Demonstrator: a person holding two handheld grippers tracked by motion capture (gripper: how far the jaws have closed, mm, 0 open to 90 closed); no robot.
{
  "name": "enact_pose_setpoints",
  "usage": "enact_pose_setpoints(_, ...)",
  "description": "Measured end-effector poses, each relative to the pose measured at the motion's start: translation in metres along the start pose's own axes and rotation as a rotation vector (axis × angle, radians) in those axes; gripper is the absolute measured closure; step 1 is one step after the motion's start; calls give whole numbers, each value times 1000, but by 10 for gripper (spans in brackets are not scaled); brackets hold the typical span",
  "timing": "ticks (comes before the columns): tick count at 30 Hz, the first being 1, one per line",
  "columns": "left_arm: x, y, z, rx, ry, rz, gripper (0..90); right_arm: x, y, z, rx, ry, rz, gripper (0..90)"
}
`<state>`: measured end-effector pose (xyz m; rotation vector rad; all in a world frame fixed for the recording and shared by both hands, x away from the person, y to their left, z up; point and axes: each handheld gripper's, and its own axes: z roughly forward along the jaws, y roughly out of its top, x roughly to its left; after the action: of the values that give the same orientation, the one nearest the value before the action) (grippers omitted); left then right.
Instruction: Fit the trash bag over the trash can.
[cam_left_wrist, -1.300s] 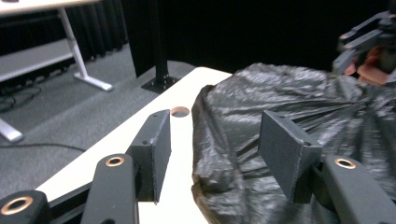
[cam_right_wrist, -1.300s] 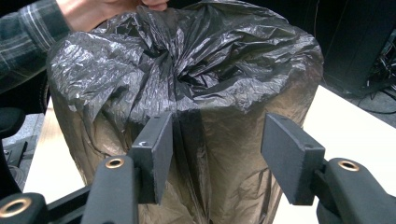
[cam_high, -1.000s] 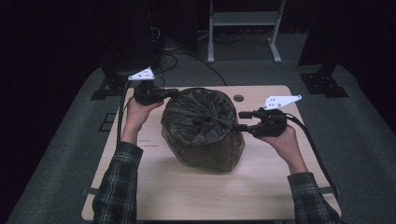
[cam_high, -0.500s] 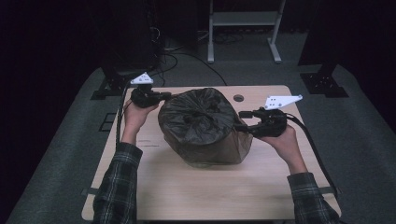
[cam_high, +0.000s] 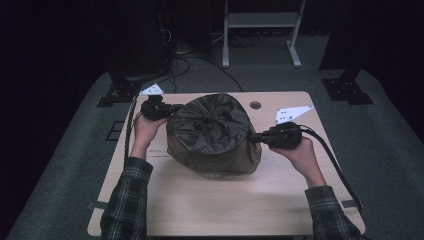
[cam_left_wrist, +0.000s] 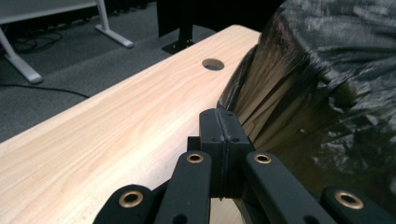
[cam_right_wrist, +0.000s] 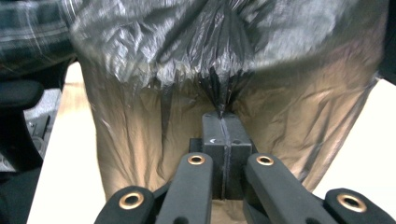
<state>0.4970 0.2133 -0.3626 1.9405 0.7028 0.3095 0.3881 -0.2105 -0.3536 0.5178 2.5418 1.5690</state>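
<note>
A black plastic bag (cam_high: 212, 125) is draped over a bulky brownish object that stands mid-table on the wooden table (cam_high: 225, 205). Its crumpled top faces up. My left gripper (cam_high: 172, 109) is at the bag's left side, jaws pressed together with the film stretched taut from their tips (cam_left_wrist: 223, 123). My right gripper (cam_high: 252, 138) is at the bag's right side. It is shut on a pinched fold of film (cam_right_wrist: 222, 100), which fans out above the jaws. Brown shows through the thin film (cam_right_wrist: 140, 140) lower down.
A round cable hole (cam_high: 255, 105) lies behind the bag near the table's far edge. Bare wood stretches in front of the bag. Beyond the table are grey carpet, a dark stand (cam_high: 125, 75) at back left and white frame legs (cam_high: 260, 40).
The bag's film has been drawn down and outward on both sides, and the bundle now looks lower and wider. Both grippers have shifted slightly toward me while staying shut.
</note>
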Motion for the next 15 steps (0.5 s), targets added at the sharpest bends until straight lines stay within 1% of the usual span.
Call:
enact_pose_setpoints(1, 1, -1, 1, 5, 3, -4, 899, 0, -2, 1, 11, -5, 3, 900)
enact_pose_setpoints(2, 2, -2, 1, 3, 1, -9, 899, -1, -4, 1, 10, -7, 8, 900)
enact_pose_setpoints(3, 3, -5, 1, 7, 9, -15, 899, -2, -9, 0, 21, -7, 14, 900)
enact_pose_setpoints(5, 4, -6, 1, 15, 13, -15, 900, -3, -15, -1, 38, -7, 21, 900)
enact_pose_setpoints(6, 5, -8, 2, 29, 23, -15, 900, -3, -15, -1, 38, -7, 21, 900)
enact_pose_setpoints(7, 7, -13, 3, 51, 36, -18, 900, -4, -18, -1, 55, -15, 18, 900)
enact_pose_setpoints(8, 8, -15, 3, 52, 33, -25, 900, -4, -22, -1, 74, -21, 24, 900)
enact_pose_setpoints(10, 12, -23, 5, 51, 26, -51, 900, -6, -28, -2, 87, -25, 28, 900)
enact_pose_setpoints(11, 13, -26, 6, 59, 34, -53, 900, -7, -32, -2, 99, -24, 37, 900)
enact_pose_setpoints(12, 14, -31, 8, 77, 45, -56, 900, -7, -35, -1, 113, -32, 39, 900)
enact_pose_setpoints(13, 14, -33, 10, 91, 50, -55, 899, -10, -40, 0, 144, -30, 51, 900)
enact_pose_setpoints(15, 15, -38, 12, 101, 53, -60, 899, -11, -45, 3, 178, -39, 49, 900)
